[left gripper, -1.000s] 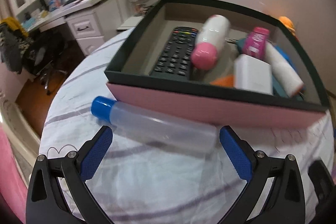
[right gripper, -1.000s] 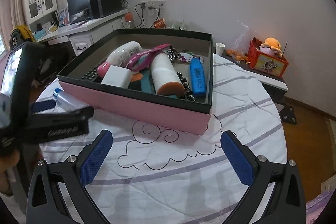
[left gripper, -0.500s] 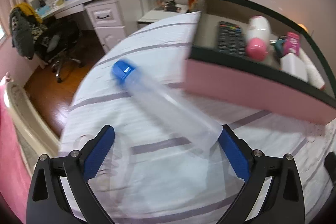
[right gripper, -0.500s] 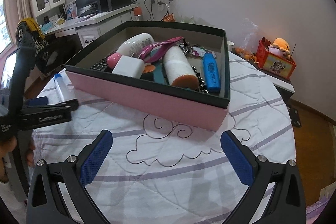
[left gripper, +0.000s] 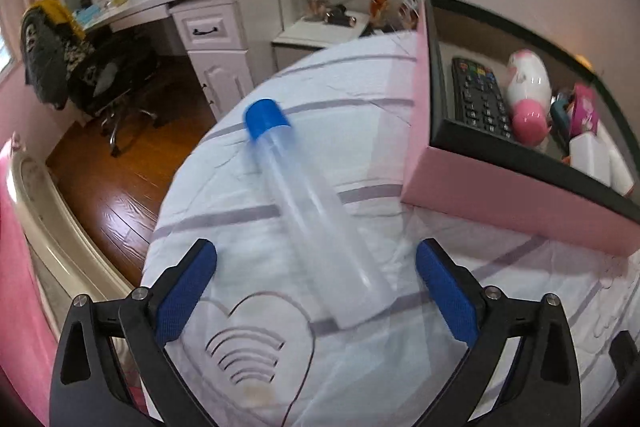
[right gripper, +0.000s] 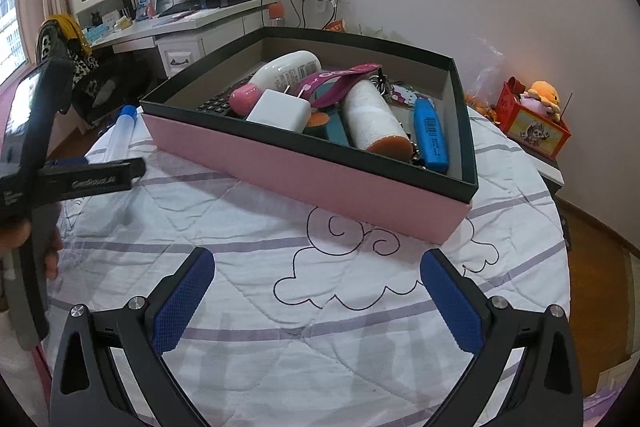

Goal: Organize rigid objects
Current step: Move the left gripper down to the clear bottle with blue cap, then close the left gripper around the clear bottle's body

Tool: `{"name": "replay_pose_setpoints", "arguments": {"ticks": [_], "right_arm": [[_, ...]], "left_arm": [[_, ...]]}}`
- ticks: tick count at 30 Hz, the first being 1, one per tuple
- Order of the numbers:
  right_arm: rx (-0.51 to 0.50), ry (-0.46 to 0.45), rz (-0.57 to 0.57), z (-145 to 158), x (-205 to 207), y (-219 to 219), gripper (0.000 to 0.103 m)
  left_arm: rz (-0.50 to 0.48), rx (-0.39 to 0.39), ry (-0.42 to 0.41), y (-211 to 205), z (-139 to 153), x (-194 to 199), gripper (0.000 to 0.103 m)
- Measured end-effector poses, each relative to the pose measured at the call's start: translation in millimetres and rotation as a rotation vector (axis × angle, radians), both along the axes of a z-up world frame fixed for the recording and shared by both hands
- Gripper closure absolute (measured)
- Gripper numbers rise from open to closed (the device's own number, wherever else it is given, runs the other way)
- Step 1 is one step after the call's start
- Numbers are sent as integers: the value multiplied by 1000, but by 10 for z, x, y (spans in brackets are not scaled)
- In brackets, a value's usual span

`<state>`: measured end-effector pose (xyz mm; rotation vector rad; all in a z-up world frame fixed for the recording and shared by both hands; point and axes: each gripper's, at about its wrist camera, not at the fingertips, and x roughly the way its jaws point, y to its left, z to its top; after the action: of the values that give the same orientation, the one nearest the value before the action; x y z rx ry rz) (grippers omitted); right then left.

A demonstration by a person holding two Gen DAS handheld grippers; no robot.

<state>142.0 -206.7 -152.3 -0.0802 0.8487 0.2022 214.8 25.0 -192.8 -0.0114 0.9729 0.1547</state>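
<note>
Bottle – clear, with a blue cap – lies on the quilt straight ahead of the left gripper, its flat end between the wide blue fingers, untouched, jaws just closing a little. Its long way points away from them. The right gripper is open, empty, farther off.

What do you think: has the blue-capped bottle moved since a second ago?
Yes. The bottle lay along the front wall of the pink box; now it lies angled away from that wall.

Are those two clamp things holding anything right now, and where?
Nothing. The left hand-held gripper is open around the clear bottle, pads not touching; the right hand-held gripper is open and empty.
</note>
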Motion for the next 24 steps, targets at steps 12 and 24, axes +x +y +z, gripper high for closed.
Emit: {"name": "replay_pose_setpoints", "arguments": {"ticks": [12,24], "right_arm": [[0,0,-5,21,-37,1,0],[8,-5,-32,101,-260,-37,0]], "left_arm": [[-197,-53,-38,-57,86,-244,64],[-376,-26,-18,-347,126,-907,70]]}}
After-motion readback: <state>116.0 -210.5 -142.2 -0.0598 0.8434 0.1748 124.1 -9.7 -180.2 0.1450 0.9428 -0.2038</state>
